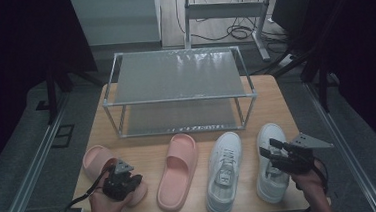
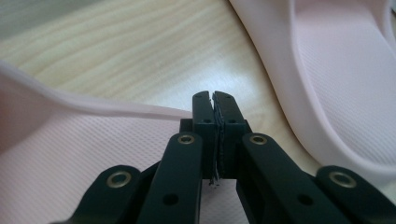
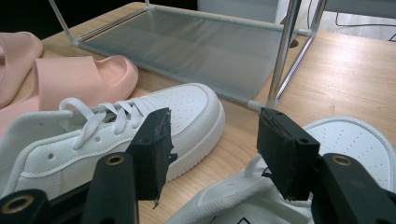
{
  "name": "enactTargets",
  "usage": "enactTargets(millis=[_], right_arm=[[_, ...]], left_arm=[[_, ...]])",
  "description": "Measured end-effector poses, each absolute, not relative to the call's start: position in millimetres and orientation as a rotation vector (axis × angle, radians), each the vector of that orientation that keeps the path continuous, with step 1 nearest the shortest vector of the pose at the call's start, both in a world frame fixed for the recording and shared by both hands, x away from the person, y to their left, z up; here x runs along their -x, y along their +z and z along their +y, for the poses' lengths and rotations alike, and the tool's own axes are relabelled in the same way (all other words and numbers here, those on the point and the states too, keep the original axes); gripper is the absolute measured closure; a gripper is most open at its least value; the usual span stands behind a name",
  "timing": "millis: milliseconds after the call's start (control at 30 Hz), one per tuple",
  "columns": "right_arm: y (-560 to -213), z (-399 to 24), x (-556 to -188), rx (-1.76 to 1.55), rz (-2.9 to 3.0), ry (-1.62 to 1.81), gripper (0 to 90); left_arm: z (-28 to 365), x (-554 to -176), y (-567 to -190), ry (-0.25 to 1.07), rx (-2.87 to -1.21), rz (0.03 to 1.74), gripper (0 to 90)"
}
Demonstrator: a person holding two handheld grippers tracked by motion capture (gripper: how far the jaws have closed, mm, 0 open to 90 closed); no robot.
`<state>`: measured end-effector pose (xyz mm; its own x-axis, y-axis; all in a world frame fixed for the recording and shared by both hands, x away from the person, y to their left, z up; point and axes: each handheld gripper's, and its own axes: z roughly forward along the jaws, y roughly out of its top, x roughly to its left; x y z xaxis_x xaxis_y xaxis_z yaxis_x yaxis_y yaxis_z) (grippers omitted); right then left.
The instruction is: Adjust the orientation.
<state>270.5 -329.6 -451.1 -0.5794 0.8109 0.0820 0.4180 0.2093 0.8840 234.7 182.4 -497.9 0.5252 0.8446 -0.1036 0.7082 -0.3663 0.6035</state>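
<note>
Two pink slippers and two white sneakers lie in a row on the wooden table (image 1: 271,100). My left gripper (image 1: 128,183) hangs over the heel end of the left slipper (image 1: 97,160). Its jaws are shut, pads together, tips (image 2: 214,100) just past the rim of that slipper (image 2: 70,149), with nothing seen between them. The other slipper (image 1: 178,169) lies to the right (image 2: 341,70). My right gripper (image 1: 269,148) stands open (image 3: 212,135) above the right sneaker (image 1: 268,135), over its collar and toe (image 3: 355,135). The left sneaker (image 1: 224,171) lies beside it (image 3: 70,144).
A two-tier metal shoe rack (image 1: 178,99) with mesh shelves stands at the back of the table; one of its posts (image 3: 280,56) rises just beyond the sneakers. Both shelves are bare. Cables and table legs lie on the floor behind.
</note>
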Motion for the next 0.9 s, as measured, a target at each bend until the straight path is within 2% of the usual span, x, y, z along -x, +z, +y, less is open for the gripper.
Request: enactTargets(millis=[367, 667, 900], right_arm=[[-450, -329, -270, -1.137, 2.087, 1.331, 45.3], [-450, -331, -270, -1.140, 2.082, 1.332, 45.3], [-451, -330, -270, -1.144, 2.087, 1.329, 45.3]], left_arm=[[189, -216, -496, 0.337, -2.174, 1.249, 88.7], [235, -213, -464, 0.411, -1.931, 1.295, 89.0], [273, -221, -456, 0.452, -1.826, 1.377, 88.8]])
